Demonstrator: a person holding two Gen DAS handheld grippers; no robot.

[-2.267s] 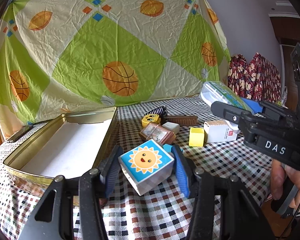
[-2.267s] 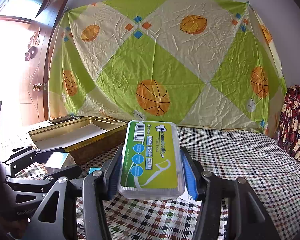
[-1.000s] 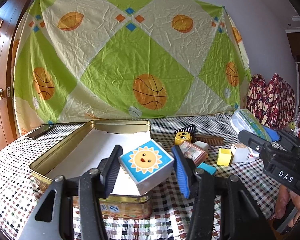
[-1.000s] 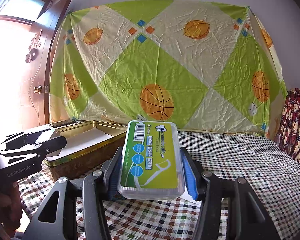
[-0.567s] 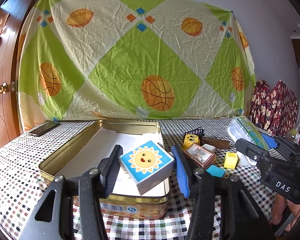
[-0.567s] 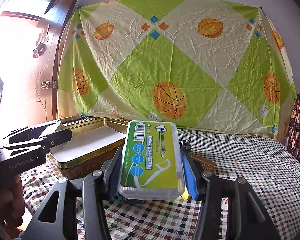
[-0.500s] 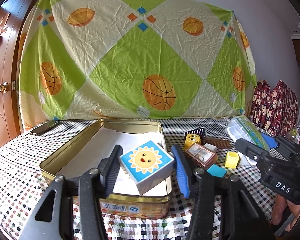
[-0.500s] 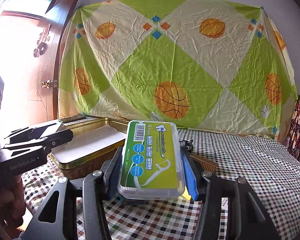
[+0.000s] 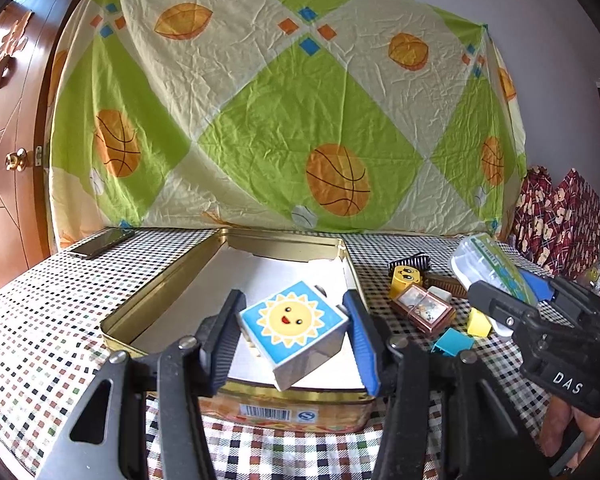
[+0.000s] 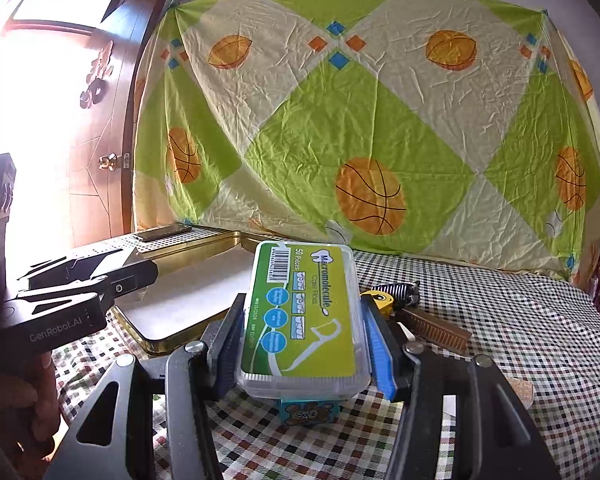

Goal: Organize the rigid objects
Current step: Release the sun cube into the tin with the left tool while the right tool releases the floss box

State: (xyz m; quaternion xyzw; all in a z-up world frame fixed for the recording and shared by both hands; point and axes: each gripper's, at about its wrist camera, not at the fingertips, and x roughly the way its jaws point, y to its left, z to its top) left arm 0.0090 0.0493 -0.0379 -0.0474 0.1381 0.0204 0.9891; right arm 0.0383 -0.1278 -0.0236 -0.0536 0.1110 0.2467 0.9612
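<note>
Between your right gripper (image 10: 304, 340) fingers: floss pick box (image 10: 302, 312), "50 Pieces". Left gripper (image 9: 294, 334) fingers clamp sun block (image 9: 292, 326) over tin (image 9: 156, 292).

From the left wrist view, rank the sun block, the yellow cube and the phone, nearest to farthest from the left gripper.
1. Sun block: clamped in the left gripper, above the tin.
2. Yellow cube: on the cloth, off to the right.
3. Phone: far left, near the back edge.
</note>
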